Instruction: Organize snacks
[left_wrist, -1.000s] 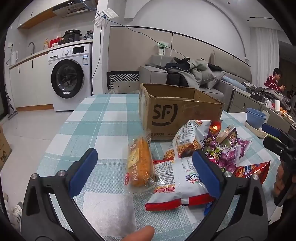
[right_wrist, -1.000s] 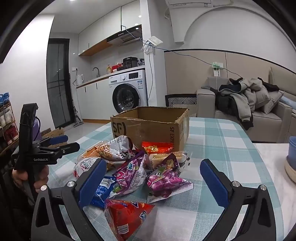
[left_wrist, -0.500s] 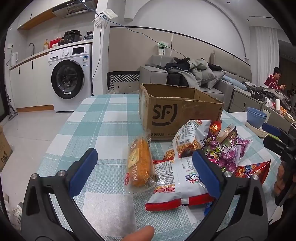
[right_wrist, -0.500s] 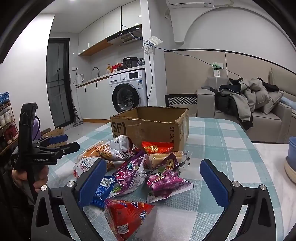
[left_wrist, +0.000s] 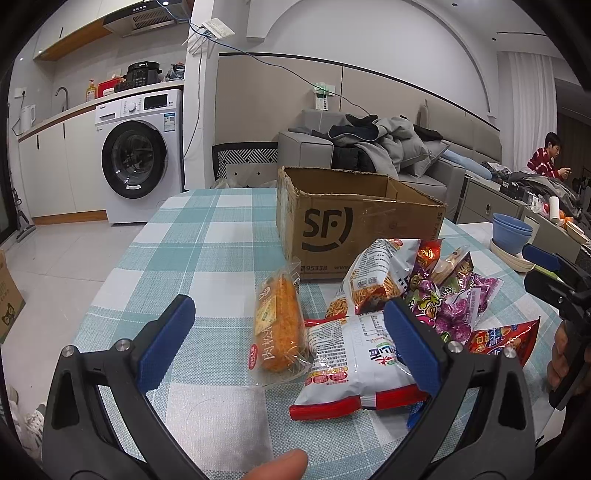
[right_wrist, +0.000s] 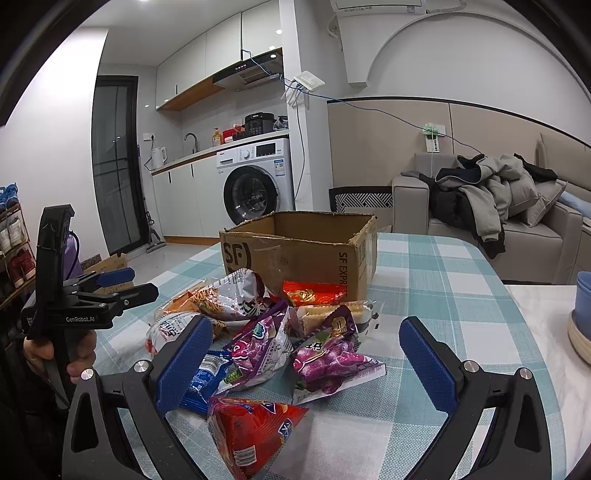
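While crinkly foil snack packets (right_wrist: 258, 343) heap mid-frame before the corrugated cardboard box (right_wrist: 306, 254), each hand-held gripper, left (left_wrist: 288, 341) and right (right_wrist: 306, 363), gapes empty.

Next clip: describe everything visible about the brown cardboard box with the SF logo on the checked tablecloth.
The brown cardboard box stands upright on the teal-and-white checked tablecloth, open at the top, its rim creased and slightly torn. A black SF logo marks one side, "SF EXPRESS" lettering the adjacent one, and clear tape crosses the front. What it holds cannot be seen. The pile of snack packets lies in front of it; a clear-wrapped orange bread roll and a red packet reach its base. Neither gripper touches it.
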